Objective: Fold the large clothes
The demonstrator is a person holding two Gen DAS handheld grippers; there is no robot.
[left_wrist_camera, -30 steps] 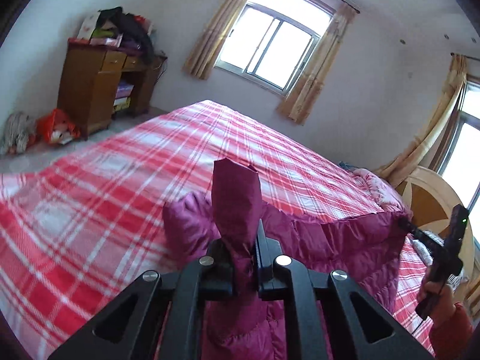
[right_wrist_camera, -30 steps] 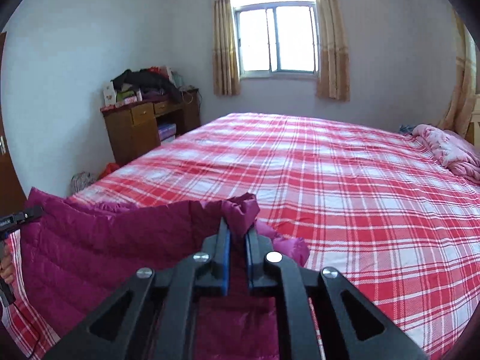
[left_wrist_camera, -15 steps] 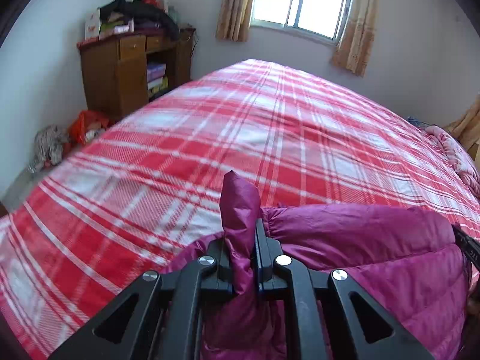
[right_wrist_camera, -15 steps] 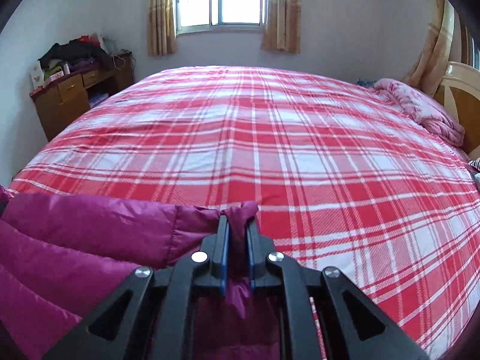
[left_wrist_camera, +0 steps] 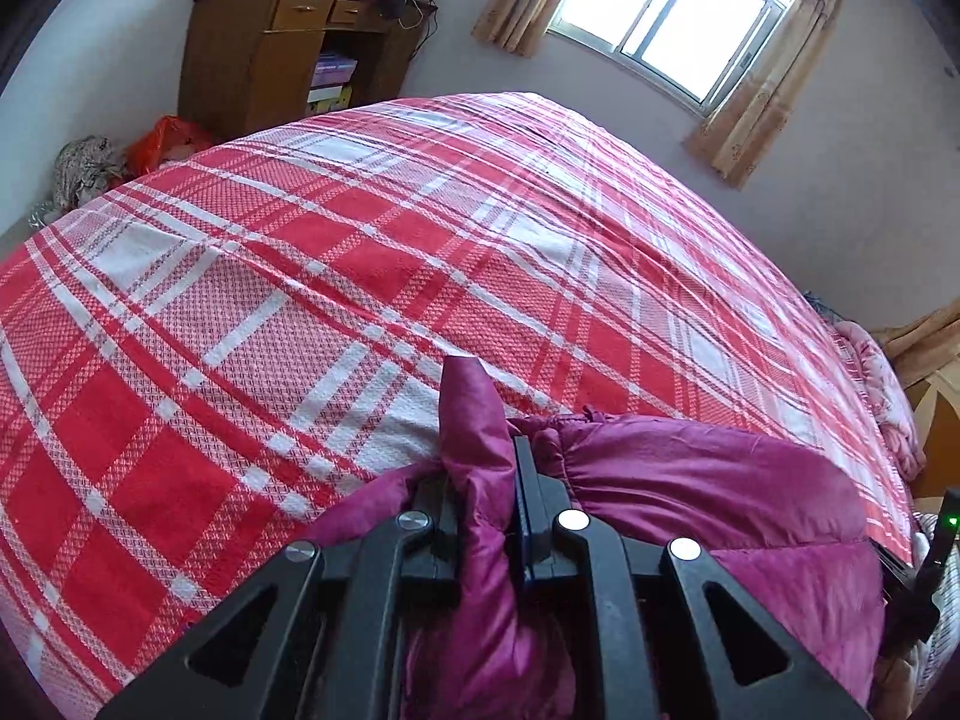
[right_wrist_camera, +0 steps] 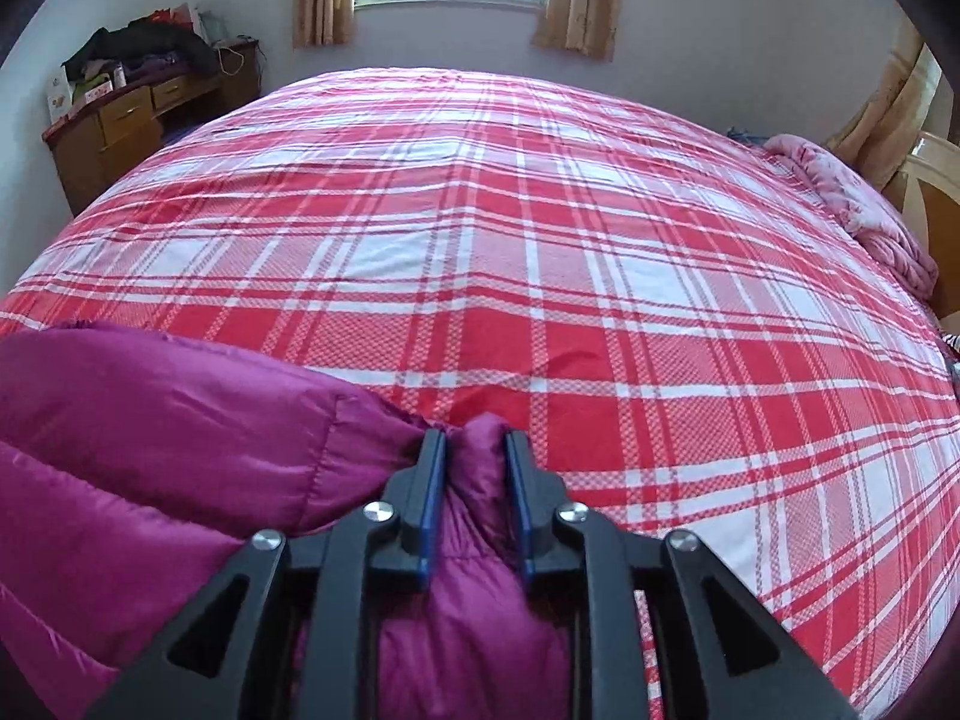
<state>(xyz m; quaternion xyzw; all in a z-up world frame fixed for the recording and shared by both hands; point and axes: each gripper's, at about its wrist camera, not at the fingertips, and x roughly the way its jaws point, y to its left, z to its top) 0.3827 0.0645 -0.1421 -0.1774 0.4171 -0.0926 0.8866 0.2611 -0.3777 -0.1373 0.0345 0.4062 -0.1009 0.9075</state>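
A magenta quilted puffer jacket lies low over the near part of a red and white plaid bed. My left gripper is shut on a bunched fold of the jacket that pokes up between its fingers. My right gripper is shut on another corner of the jacket, which spreads to its left over the bed. The right gripper's body shows at the right edge of the left wrist view.
A wooden desk piled with clothes stands by the far wall left of the bed, with bags on the floor beside it. A pink blanket lies at the bed's right end by a wooden headboard. Curtained windows are behind.
Both grippers have come down toward the bed with the jacket still gripped. The jacket, held up a second ago, now lies low on the plaid cover.
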